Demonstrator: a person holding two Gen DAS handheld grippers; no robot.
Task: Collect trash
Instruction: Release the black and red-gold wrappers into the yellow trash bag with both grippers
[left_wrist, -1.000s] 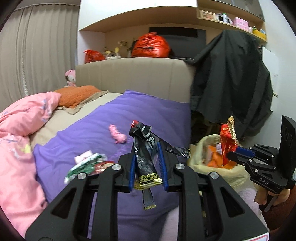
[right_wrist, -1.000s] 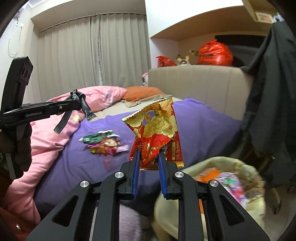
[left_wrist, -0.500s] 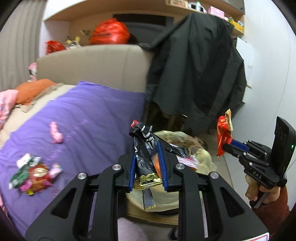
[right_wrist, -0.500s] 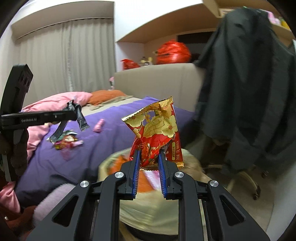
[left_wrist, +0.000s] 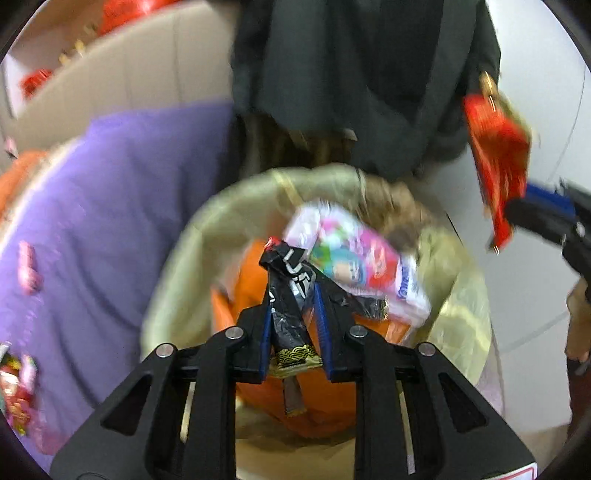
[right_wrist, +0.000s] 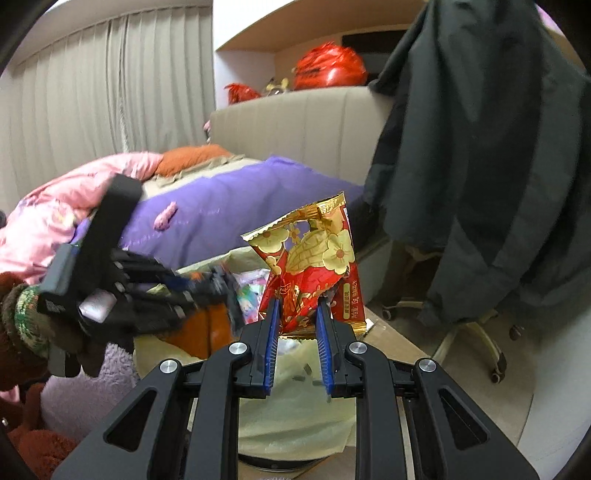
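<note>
Two wrappers (left_wrist: 286, 295) (right_wrist: 314, 266), one each tongs

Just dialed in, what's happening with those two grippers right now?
A person is clearing wrappers off a bed. The left gripper is clamped on a crumpled black wrapper right over the lined trash bin. The right gripper holds a red and gold snack bag near the bin's rim. More wrappers lie on the purple sheet.

You see a bed with a purple sheet (right_wrist: 236, 206); at its head stands a beige headboard (right_wrist: 295, 122). A dark coat (right_wrist: 480, 155) hangs just right of that headboard, a pink quilt (right_wrist: 55, 218) lies on the bed's left side, and pale curtains (right_wrist: 103, 92) hang behind the bed.
</note>
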